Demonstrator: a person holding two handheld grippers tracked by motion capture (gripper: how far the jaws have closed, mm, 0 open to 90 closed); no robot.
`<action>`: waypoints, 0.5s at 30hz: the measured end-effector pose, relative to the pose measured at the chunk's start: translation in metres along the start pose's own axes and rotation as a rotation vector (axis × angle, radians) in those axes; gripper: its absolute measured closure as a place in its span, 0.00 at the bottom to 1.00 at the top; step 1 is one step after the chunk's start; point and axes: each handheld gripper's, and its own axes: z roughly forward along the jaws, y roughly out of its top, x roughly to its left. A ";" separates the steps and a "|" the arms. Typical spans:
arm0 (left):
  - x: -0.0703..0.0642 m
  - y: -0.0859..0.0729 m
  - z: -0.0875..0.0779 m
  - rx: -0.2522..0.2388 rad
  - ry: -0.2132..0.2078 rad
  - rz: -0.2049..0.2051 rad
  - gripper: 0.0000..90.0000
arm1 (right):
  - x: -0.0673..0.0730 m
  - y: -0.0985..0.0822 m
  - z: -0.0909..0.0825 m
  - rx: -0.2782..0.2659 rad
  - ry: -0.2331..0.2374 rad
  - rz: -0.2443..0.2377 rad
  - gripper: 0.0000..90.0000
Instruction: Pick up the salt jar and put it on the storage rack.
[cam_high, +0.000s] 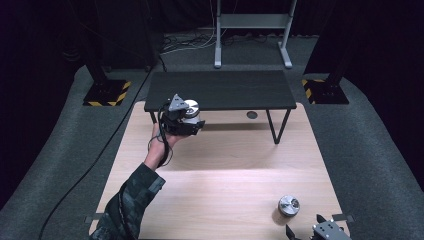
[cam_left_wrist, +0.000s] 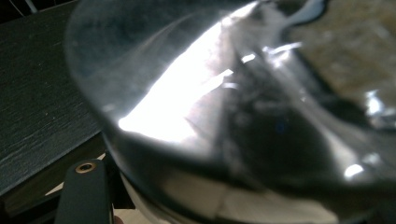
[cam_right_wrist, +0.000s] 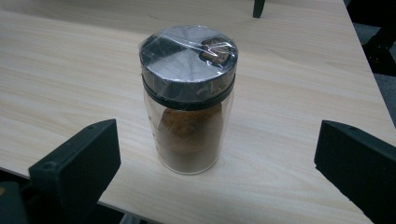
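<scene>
While one jar (cam_high: 190, 109) is gripped, another jar (cam_high: 288, 205) stands

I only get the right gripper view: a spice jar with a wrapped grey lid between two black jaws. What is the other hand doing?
Observer: In the high view the left gripper is raised near the black shelf, shut on a second jar.
Operator: Same sort of jar?
Observer: It has a similar silvery lid; its contents cannot be read, as the left gripper view is a close blur of glass.
Operator: Where does my jar sit on the table?
Observer: The spice jar stands upright near the wooden table's right front corner, just ahead of the open right gripper.
</scene>
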 end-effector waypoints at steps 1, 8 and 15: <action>0.000 0.001 0.000 0.000 0.000 0.003 0.34 | 0.000 0.000 0.000 0.000 -0.001 -0.001 0.00; 0.001 0.006 0.001 -0.003 -0.004 0.002 0.34 | 0.000 0.000 0.002 0.006 0.002 -0.002 0.00; 0.000 0.013 0.004 0.001 -0.011 0.016 0.34 | 0.000 -0.001 0.001 0.005 -0.001 0.001 0.00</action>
